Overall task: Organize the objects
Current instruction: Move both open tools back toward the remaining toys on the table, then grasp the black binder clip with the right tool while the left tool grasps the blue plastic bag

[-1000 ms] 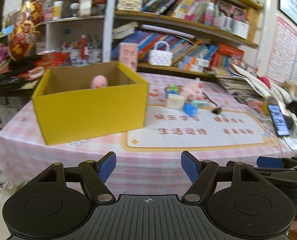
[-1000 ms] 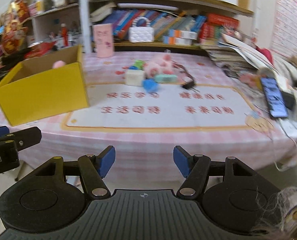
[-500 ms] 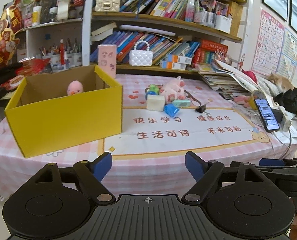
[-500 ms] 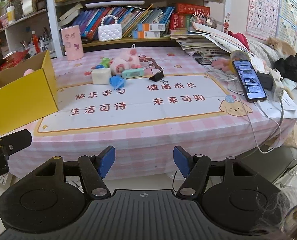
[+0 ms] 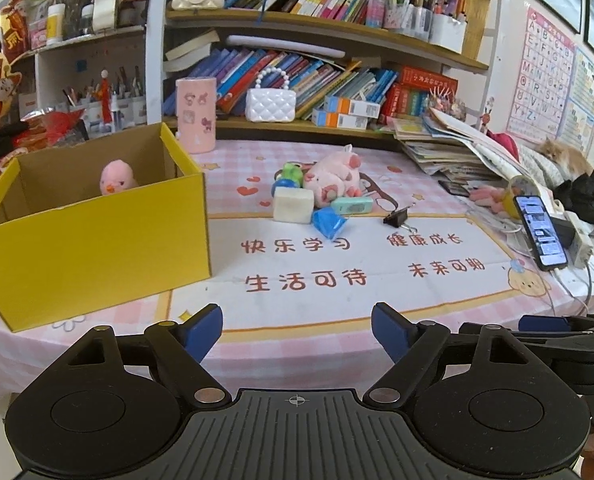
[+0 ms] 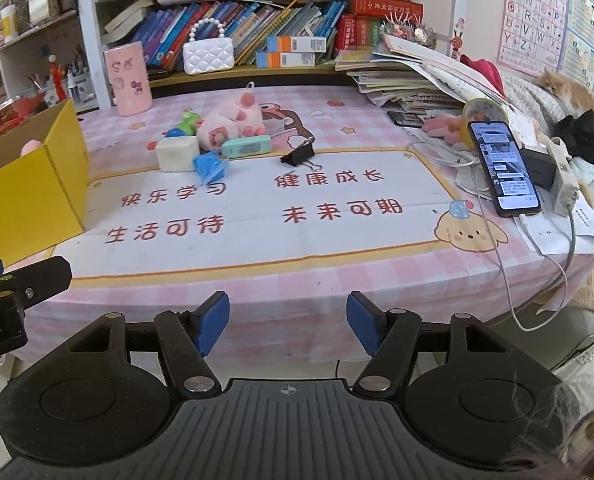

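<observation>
Both claws (image 5: pixel 297 330) (image 6: pixel 288 327) empty, apart, short of table (image 5: pixel 337 344) edge.

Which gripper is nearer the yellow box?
Left. The left gripper sits just off the table edge near the yellow box; the right gripper is farther along the edge, toward the phone.

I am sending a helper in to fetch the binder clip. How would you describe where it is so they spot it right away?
Start at the yellow box on the pink checked table, then look right to the toy cluster around the pink plush pig. The binder clip lies just right of that cluster, apart from it, on the mat's top edge: the only black item there, with wire handles.
</observation>
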Demonstrator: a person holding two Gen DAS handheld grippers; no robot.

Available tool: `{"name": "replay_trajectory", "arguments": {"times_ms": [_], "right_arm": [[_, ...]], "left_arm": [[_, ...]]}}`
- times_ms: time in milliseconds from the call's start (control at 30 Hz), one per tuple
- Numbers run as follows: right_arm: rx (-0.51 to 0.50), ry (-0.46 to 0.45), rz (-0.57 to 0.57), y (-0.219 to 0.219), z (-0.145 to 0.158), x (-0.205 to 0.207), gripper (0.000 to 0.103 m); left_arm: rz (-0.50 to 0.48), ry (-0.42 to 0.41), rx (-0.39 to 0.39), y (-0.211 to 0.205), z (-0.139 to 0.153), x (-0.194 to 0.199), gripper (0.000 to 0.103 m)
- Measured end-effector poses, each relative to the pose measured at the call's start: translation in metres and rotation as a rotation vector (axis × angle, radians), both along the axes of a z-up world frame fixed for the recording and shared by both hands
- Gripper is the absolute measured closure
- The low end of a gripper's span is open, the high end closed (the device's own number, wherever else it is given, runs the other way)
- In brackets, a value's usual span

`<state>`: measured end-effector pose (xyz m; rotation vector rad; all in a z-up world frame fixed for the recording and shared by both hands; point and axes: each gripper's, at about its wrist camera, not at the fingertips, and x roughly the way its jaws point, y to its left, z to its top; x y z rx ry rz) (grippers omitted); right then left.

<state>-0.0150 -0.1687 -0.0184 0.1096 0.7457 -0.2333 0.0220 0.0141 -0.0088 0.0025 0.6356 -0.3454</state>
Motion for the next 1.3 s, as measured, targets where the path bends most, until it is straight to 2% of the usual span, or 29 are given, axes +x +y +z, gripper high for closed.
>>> {"name": "replay_trajectory", "arguments": {"times_ms": [200, 633, 1300], "right_arm": [[0.024, 0.008, 0.028, -0.021, -0.002, 0.023, 0.040], [0.003, 0.011, 0.118, -0.066, -0.008, 0.079, 0.040], [-0.026, 0.000, 0.252, -0.113, -0.025, 0.168, 0.040]], "left_arm": [[0.022, 0.023, -0.001, -0.019, -0.004, 0.021, 0.019], [0.090, 0.083, -0.004, -0.063, -0.015, 0.068, 0.019], [0.164, 0.096, 0.111, -0.115, -0.025, 0.136, 0.020]]}}
